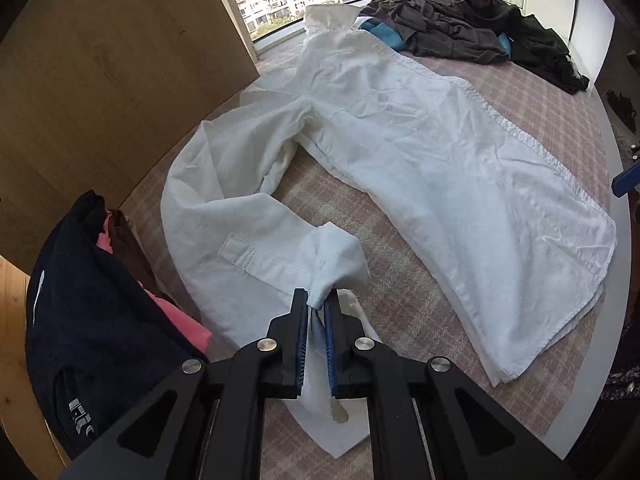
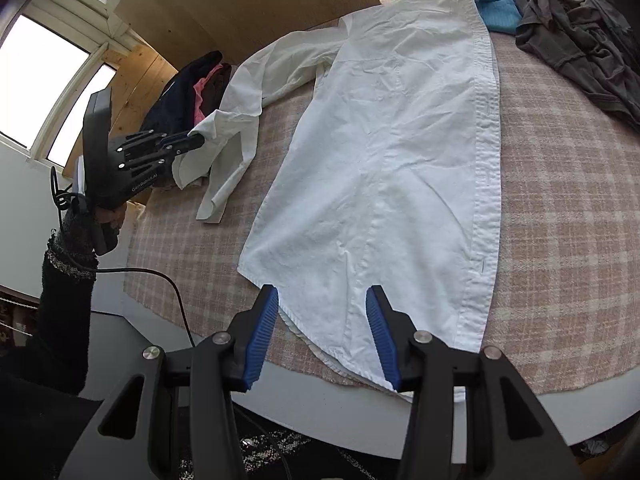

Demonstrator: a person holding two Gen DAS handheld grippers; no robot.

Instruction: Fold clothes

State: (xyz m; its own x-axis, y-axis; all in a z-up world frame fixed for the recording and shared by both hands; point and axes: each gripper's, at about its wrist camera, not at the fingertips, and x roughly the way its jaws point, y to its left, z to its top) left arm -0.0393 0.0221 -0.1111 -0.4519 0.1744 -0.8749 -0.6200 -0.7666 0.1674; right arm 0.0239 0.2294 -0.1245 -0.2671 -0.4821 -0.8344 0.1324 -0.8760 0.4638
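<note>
On the pink plaid cloth point(image 2: 560, 200), a wrinkled white shirt point(image 2: 400, 140) lies; left gripper point(image 1: 317, 304) pinches its cuff point(image 1: 334, 256), right gripper point(image 2: 322, 300) spread.

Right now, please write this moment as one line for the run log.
left gripper: shut on sleeve cuff | right gripper: open over hem | white cotton shirt: flat, half-folded

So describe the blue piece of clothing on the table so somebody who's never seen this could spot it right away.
Start at the pink plaid table cover and follow the long white shirt to its collar at the far end by the window. The blue garment lies right beside that collar, partly tucked under the pile of dark grey clothes. It is the only bright turquoise item, wedged between white and dark fabric.
</note>
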